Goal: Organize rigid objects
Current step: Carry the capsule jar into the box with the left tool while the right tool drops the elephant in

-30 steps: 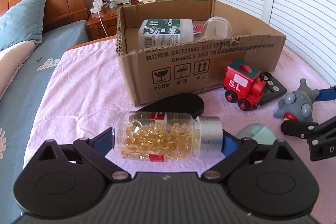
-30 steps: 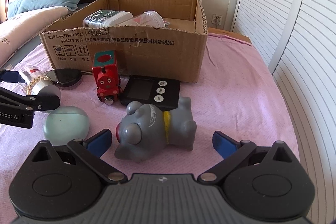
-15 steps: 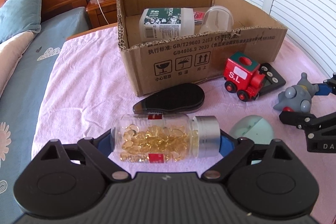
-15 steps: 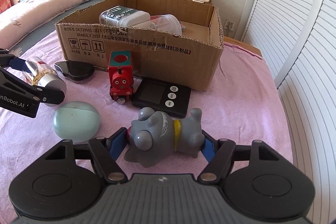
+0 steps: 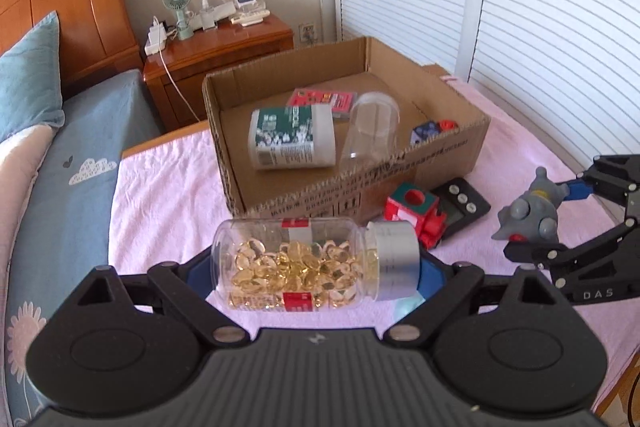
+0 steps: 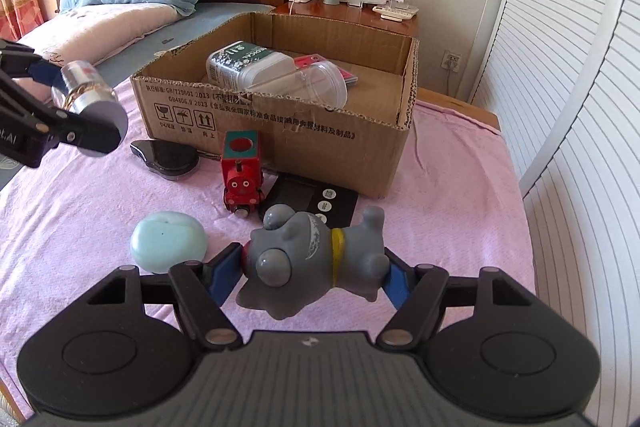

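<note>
**Capsule bottle and toy dog both gripped, box straight ahead**

Capsule bottle [image 5: 316,265] lies crosswise between the left gripper [image 5: 316,273]'s blue pads, long axis running pad to pad, silver cap to the right, clear of the pink blanket [image 5: 160,183]. The right gripper [image 6: 310,273] is clamped on the grey toy dog [image 6: 316,259], head to the left. Beyond both sets of fingers sits the open cardboard box [image 5: 448,143], nearer the left hand. A red toy train [image 6: 241,175] and black timer [image 6: 316,197] stand between the dog and the box wall.
</note>
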### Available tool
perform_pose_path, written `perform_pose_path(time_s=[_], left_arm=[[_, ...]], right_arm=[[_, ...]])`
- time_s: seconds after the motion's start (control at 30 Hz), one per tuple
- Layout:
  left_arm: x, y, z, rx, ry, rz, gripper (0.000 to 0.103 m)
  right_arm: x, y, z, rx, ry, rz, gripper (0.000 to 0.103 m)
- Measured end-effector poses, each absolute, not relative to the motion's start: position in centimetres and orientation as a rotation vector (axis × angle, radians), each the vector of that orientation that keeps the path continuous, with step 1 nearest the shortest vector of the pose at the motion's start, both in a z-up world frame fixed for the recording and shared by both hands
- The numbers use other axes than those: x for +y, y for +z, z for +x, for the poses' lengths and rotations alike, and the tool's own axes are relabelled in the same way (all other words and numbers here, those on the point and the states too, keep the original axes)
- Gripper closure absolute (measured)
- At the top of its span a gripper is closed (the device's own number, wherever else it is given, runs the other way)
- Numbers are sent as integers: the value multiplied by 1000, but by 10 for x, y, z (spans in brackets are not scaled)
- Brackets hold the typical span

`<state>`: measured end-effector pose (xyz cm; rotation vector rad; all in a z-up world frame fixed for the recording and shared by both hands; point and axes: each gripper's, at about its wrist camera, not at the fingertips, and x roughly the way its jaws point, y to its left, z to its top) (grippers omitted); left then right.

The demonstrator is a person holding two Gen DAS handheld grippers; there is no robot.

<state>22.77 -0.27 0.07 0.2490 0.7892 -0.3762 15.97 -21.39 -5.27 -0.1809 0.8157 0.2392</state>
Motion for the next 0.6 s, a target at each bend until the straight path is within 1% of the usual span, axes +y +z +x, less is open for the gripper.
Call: perform_pose_path(time_s=[0.17,0.33,0.47,0.6], left_arm=[[-16,15,262,745,-352,262,10],[-23,9,291,740,-322,243,9],[-18,4,292,756,-300,218,8],[-9,5,276,773,-310,197,8]], right_arm=[[-218,-35,166,782,244,-179,27],[-219,-23,173,749,242,-172,27],[-219,-18,178,737,248,-167,27],[-219,-13,183,724,250,-169,27]])
